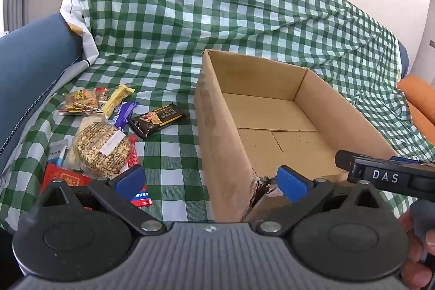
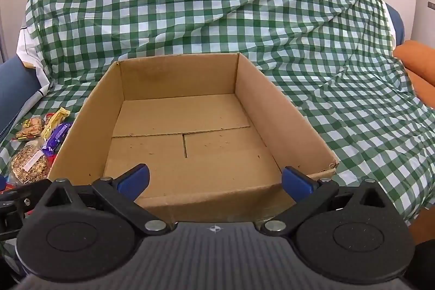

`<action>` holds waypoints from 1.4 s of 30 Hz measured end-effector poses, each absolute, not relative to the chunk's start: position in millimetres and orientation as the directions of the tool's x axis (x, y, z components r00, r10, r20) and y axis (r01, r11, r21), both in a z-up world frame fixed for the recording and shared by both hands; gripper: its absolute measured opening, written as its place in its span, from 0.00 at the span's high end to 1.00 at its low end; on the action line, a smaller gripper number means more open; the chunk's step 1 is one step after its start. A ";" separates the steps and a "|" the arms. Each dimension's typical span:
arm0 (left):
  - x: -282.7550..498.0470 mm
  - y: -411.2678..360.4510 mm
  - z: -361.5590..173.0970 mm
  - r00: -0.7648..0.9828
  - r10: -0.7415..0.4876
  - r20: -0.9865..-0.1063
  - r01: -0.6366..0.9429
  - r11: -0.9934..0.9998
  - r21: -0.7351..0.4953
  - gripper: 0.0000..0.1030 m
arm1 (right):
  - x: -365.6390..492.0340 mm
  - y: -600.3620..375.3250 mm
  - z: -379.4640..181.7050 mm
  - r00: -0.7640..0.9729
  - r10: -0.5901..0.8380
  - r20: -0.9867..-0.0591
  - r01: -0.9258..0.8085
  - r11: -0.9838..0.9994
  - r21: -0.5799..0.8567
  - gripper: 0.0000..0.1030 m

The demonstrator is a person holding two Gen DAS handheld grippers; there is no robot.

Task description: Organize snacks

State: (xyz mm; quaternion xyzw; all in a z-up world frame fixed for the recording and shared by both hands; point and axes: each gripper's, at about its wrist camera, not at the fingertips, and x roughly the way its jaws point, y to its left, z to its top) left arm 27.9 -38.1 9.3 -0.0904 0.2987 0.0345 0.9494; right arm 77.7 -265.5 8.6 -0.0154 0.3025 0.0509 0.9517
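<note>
An open cardboard box (image 1: 217,143) (image 2: 261,110) with nothing inside sits on a green checked cloth. Left of it lies a pile of snacks: a round seed cake (image 1: 102,147) (image 2: 28,163), a dark chocolate bar (image 1: 157,119), a purple packet (image 1: 123,113) (image 2: 55,139), a yellow bar (image 1: 117,97) (image 2: 55,118), a cracker pack (image 1: 80,99) (image 2: 30,127) and red packets (image 1: 65,178). My left gripper (image 1: 210,180) is open and empty, straddling the box's near left corner. My right gripper (image 2: 214,181) is open and empty over the box's near wall.
The checked cloth (image 1: 217,4) (image 2: 339,72) drapes a blue sofa (image 1: 32,50), rising behind the box. An orange cushion (image 1: 420,99) (image 2: 420,64) lies at the right. The right gripper's body (image 1: 386,175) shows at the right of the left wrist view.
</note>
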 end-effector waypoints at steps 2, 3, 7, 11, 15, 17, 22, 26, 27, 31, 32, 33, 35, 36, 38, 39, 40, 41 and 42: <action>27.5 -39.1 9.3 0.820 0.008 -0.573 -0.114 0.982 -0.151 0.00 | 79.3 -264.5 9.0 0.812 0.084 -0.578 -0.103 0.995 -0.001 0.01; 27.2 -40.0 9.4 0.820 0.006 -0.573 -0.113 0.982 -0.151 0.00 | 80.2 -264.2 9.1 0.812 0.084 -0.578 -0.104 0.995 -0.001 0.01; 26.5 -40.7 9.6 0.821 0.002 -0.571 -0.108 0.983 -0.151 0.00 | 78.3 -263.1 9.4 0.817 0.088 -0.570 -0.107 0.994 0.000 0.01; 26.0 -41.6 9.7 0.822 -0.002 -0.570 -0.103 0.983 -0.152 0.00 | 78.1 -269.3 7.1 0.817 0.085 -0.570 -0.105 0.994 -0.002 0.00; 25.3 -43.1 9.5 0.823 -0.008 -0.568 -0.095 0.984 -0.151 0.00 | 78.0 -270.1 6.3 0.817 0.086 -0.570 -0.102 0.995 0.003 0.01; 24.9 -43.0 10.0 0.825 -0.016 -0.564 -0.089 0.983 -0.158 0.00 | 78.8 -267.8 7.2 0.815 0.083 -0.574 -0.099 0.995 0.002 0.01; 22.0 -45.3 12.0 0.842 -0.031 -0.539 -0.068 0.984 -0.163 0.00 | 78.7 -269.5 7.7 0.811 0.082 -0.579 -0.101 0.995 0.000 0.01; 18.5 -50.2 12.8 0.857 -0.048 -0.514 -0.035 0.988 -0.152 0.00 | 78.0 -269.7 7.7 0.808 0.093 -0.581 -0.112 0.994 0.004 0.01; 17.3 -51.2 13.2 0.862 -0.055 -0.504 -0.025 0.988 -0.151 0.00 | 78.0 -267.0 8.7 0.805 0.094 -0.585 -0.115 0.993 0.002 0.01; 12.9 -53.5 15.2 0.882 -0.072 -0.465 0.005 0.990 -0.143 0.00 | 76.8 -267.4 9.0 0.813 0.095 -0.574 -0.121 0.993 -0.007 0.02; 11.9 -53.3 15.4 0.887 -0.079 -0.454 0.013 0.989 -0.147 0.01 | 76.7 -267.8 9.2 0.811 0.096 -0.578 -0.121 0.993 -0.005 0.02; 10.8 -52.8 15.7 0.892 -0.087 -0.443 0.021 0.988 -0.151 0.03 | 76.6 -268.3 9.5 0.807 0.098 -0.582 -0.122 0.993 -0.003 0.05; 10.3 -52.0 16.4 0.894 -0.101 -0.436 0.033 0.987 -0.160 0.07 | 76.6 -268.9 9.9 0.802 0.101 -0.589 -0.124 0.992 0.002 0.10; 10.4 -51.6 16.3 0.894 -0.106 -0.436 0.037 0.986 -0.164 0.13 | 76.0 -269.1 10.1 0.803 0.102 -0.587 -0.124 0.992 0.003 0.13; 9.9 -50.4 15.7 0.893 -0.117 -0.433 0.047 0.984 -0.171 0.36 | 74.3 -269.5 10.2 0.813 0.109 -0.572 -0.127 0.992 0.009 0.21; 10.0 -49.1 15.4 0.891 -0.126 -0.436 0.054 0.983 -0.176 0.50 | 74.1 -269.8 10.0 0.820 0.110 -0.562 -0.129 0.992 0.006 0.25; 10.0 -47.3 15.4 0.890 -0.136 -0.436 0.061 0.982 -0.181 0.70 | 73.4 -270.0 10.6 0.824 0.115 -0.555 -0.131 0.991 0.010 0.28; 10.4 -44.7 16.0 0.887 -0.144 -0.439 0.067 0.980 -0.185 0.80 | 72.2 -270.0 11.6 0.831 0.118 -0.543 -0.132 0.991 0.014 0.29; 11.4 -42.2 16.7 0.883 -0.145 -0.447 0.067 0.980 -0.186 0.86 | 70.8 -270.4 13.1 0.839 0.124 -0.530 -0.135 0.991 0.018 0.31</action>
